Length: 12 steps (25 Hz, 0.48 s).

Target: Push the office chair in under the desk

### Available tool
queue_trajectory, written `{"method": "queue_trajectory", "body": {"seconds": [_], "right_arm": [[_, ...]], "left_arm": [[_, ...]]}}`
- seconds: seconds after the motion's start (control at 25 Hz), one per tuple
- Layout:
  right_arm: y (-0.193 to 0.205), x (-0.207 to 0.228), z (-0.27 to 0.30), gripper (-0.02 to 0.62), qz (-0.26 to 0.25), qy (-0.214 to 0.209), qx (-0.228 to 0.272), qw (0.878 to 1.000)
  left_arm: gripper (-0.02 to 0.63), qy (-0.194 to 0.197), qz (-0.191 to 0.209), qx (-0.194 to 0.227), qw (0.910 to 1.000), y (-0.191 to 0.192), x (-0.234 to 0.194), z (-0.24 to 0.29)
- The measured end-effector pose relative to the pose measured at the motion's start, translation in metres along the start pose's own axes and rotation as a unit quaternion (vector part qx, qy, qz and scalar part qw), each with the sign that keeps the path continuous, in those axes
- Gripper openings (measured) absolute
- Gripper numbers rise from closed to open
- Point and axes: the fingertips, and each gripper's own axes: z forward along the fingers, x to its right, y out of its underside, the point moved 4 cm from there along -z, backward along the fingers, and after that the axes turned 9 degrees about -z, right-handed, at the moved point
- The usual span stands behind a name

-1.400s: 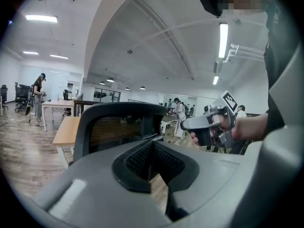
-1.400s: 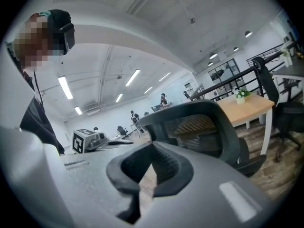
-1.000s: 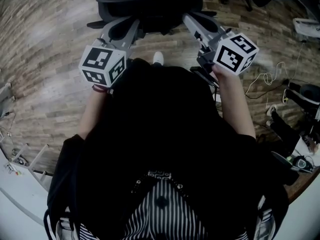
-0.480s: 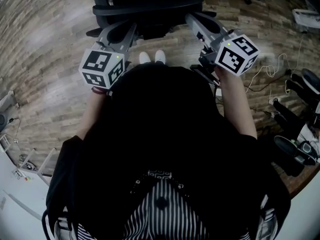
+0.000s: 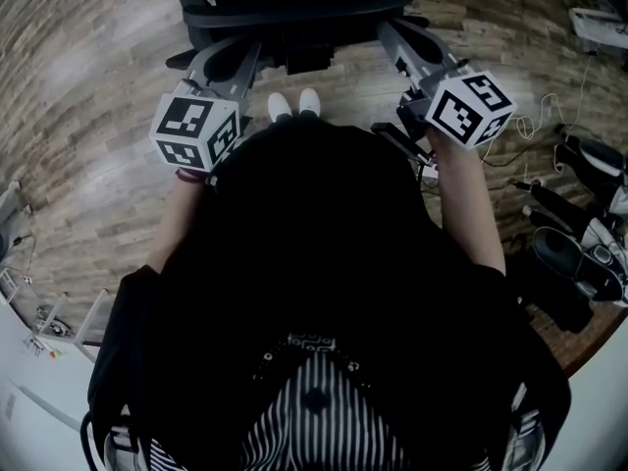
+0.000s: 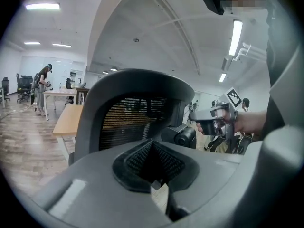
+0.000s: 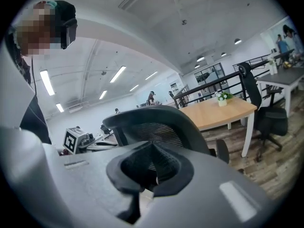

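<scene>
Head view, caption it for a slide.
From above: left gripper and right gripper, both shut, point at the office chair.

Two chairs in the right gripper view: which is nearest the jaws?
The mesh-backed chair dead ahead; the other chair stands far right, beside the wooden desk.

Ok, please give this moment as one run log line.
left gripper: shut, empty | right gripper: shut, empty | both tips at back of office chair

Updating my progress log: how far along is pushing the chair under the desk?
Done: left hand-held gripper and right hand-held gripper are shut, at the office chair's backrest. In hand: the push, apparently. Left: the chair seems short of the wooden desk beyond it, not tucked under.
</scene>
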Motion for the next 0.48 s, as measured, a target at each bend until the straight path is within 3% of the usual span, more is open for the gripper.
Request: {"method": "queue_trajectory", "body": {"seconds": [0.28,0.36,0.48], "right_arm": [[0.012,0.017,-0.012,0.007,-0.019,0.074,-0.011,0.997],[0.011,0.022,-0.012,0.085,-0.005,0.072,-0.006,0.997],[0.011,0.028,-0.01,0.163,-0.011,0.085,-0.012,0.996]], "left_arm": [[0.057,-0.043,-0.004,0.012,0.999,0.004,-0.016,-0.01],[0.07,-0.062,-0.004,0.016,0.998,0.001,-0.024,-0.012],[0.185,-0.078,-0.009,0.018,0.9968,0.0,-0.032,-0.014]]}}
